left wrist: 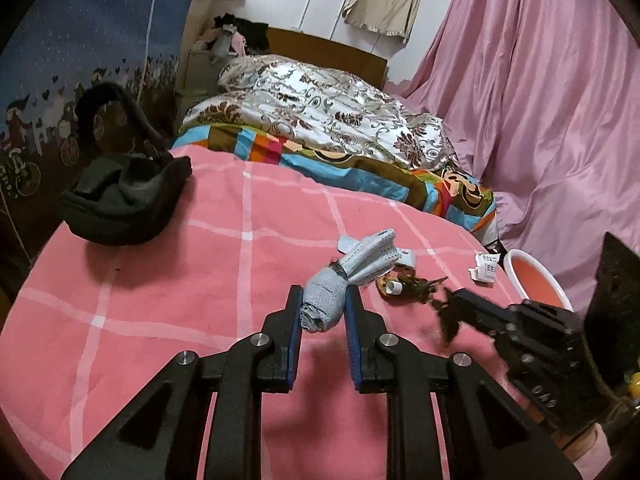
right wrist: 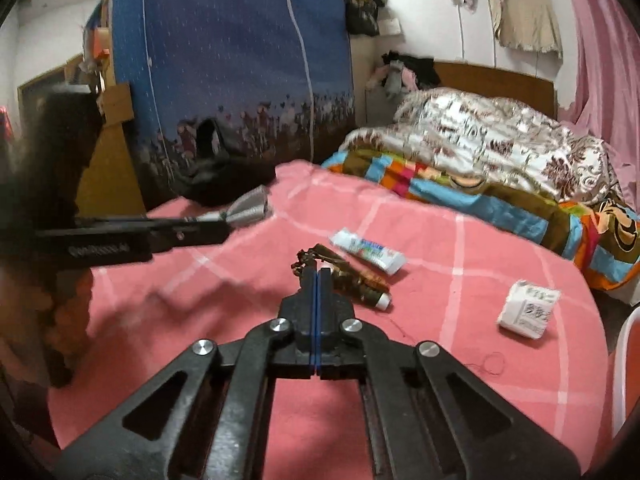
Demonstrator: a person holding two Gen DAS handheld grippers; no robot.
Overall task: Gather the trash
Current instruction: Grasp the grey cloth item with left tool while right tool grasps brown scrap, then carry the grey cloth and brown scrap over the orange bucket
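Note:
A grey-blue rolled cloth bundle [left wrist: 326, 300] sits between the blue pads of my left gripper [left wrist: 322, 294], which is shut on it just above the pink checked bedsheet [left wrist: 180, 280]. From the right wrist view the same bundle [right wrist: 248, 210] fans out past the left gripper's [right wrist: 224, 226] tip. My right gripper [right wrist: 318, 270] is shut, pinching a dark brown wrapper scrap [right wrist: 304, 258]; the scrap [left wrist: 446, 316] hangs from the right gripper's [left wrist: 454, 296] tip. A brown tube with a white cap [right wrist: 362, 282] lies right beside those tips.
A white toothpaste tube [right wrist: 368, 254] and a crumpled white packet [right wrist: 526, 314] lie on the sheet. A white basin with a red inside [left wrist: 536, 280] stands off the bed's right edge. A black bag [left wrist: 120, 192] rests far left, folded quilts [left wrist: 340, 120] at the back.

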